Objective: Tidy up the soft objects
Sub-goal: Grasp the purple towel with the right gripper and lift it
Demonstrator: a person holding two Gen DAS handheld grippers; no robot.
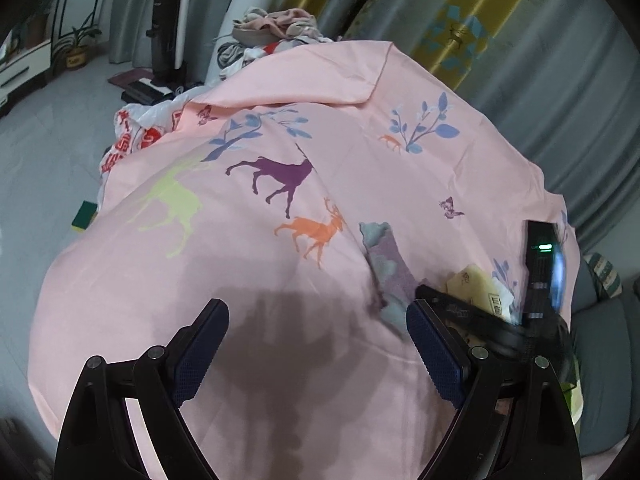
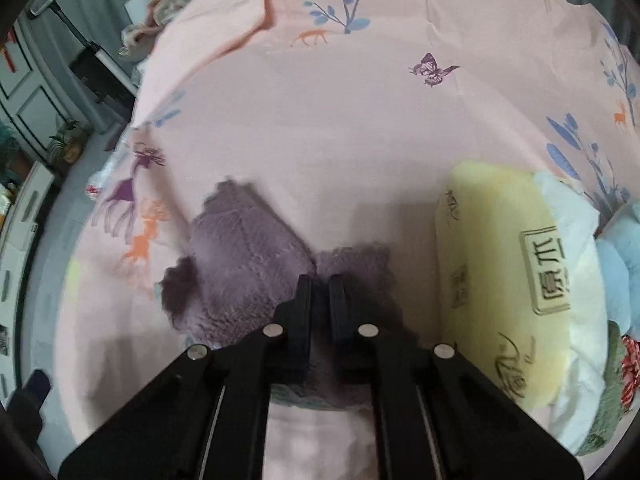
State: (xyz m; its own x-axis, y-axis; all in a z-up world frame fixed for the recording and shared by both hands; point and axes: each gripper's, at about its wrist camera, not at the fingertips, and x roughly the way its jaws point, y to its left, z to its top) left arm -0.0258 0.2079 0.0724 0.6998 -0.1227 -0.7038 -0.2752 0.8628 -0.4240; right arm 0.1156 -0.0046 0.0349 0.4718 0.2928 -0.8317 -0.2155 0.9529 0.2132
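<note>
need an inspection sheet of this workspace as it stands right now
surface: pink printed sheet with deer, leaves and butterflies, spread out and wrinkled.
job's things: purple fuzzy sock lying on the sheet; yellow tissue pack to its right; a light blue plush item at the right edge, mostly out of view.
clutter: heap of clothes beyond the sheet's far edge; green and yellow sponge on the floor.
grippers: left claw open over bare sheet, holding nothing; right claw shut on the purple fuzzy sock.
cables: nothing seen.
surroundings: grey curtains, black upright appliance, potted plant on a pale floor.
</note>
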